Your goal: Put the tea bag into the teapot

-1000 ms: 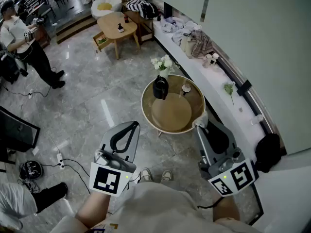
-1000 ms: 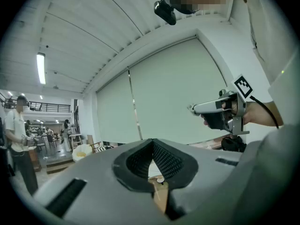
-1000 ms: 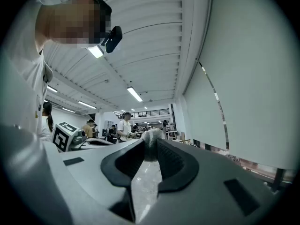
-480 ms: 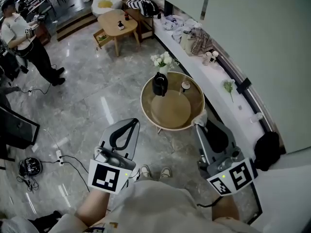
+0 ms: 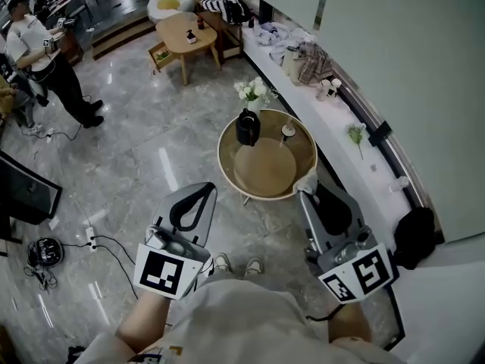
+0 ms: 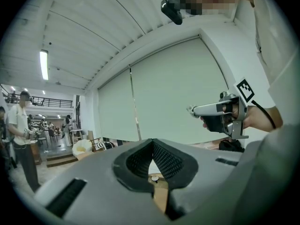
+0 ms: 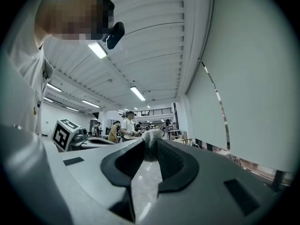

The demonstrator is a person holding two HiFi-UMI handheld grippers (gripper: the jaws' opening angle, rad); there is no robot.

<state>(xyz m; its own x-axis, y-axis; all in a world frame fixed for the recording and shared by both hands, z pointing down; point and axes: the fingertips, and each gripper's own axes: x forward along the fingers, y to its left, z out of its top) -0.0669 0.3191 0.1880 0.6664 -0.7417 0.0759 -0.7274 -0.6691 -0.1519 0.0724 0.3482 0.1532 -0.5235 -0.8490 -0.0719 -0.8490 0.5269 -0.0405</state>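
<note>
A black teapot [image 5: 246,127] stands at the back of a round tray table [image 5: 227,161], beside a small white-topped cup [image 5: 288,133]. My right gripper [image 5: 303,191] [image 7: 151,143] is held level in front of the table's near right edge, shut on a small white tea bag [image 5: 308,180] [image 7: 151,136] that sticks out past its tips. My left gripper [image 5: 204,189] [image 6: 151,142] hangs over the floor, short of the table on the left. Its tips meet, with nothing between them. The left gripper view also shows the right gripper [image 6: 192,110] from the side.
White flowers in a vase [image 5: 254,91] stand just behind the teapot. A long ledge [image 5: 356,120] with clothes runs along the right wall. A low wooden table [image 5: 182,36] and a standing person [image 5: 45,59] are farther back. Cables and a power strip [image 5: 91,245] lie on the floor at left.
Both grippers have drifted slightly left and down in the head view as the wearer steps toward the table. The right gripper's hold on the tea bag is unchanged.
</note>
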